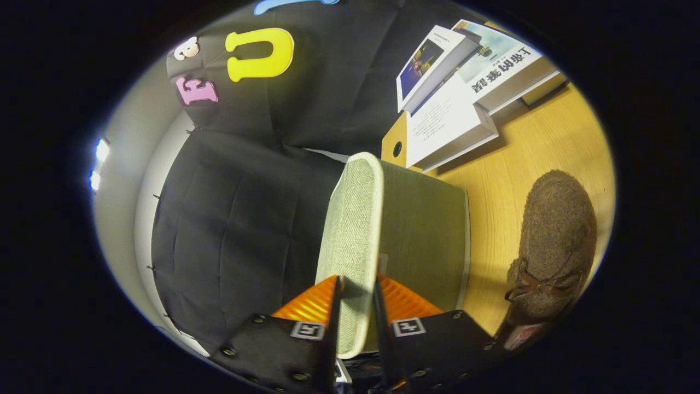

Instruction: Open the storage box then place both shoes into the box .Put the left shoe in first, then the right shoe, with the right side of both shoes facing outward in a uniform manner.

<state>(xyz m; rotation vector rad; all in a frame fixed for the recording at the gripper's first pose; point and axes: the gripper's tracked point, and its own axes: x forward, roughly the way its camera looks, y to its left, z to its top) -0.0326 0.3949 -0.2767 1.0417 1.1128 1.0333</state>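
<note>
Wooden surface (525, 164) holds a fuzzy shoe (555, 241) near its edge while the tongs (356, 306) pinch the box lid (353, 219), lifting it open.

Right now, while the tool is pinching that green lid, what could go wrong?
1. The tool grips only the thin edge of the green lid; it could slip out and the lid might drop back onto the box.
2. The brown shoe lies close beside the box, so a shifting box could bump it.
3. The stacked books behind the box could get nudged too.
</note>
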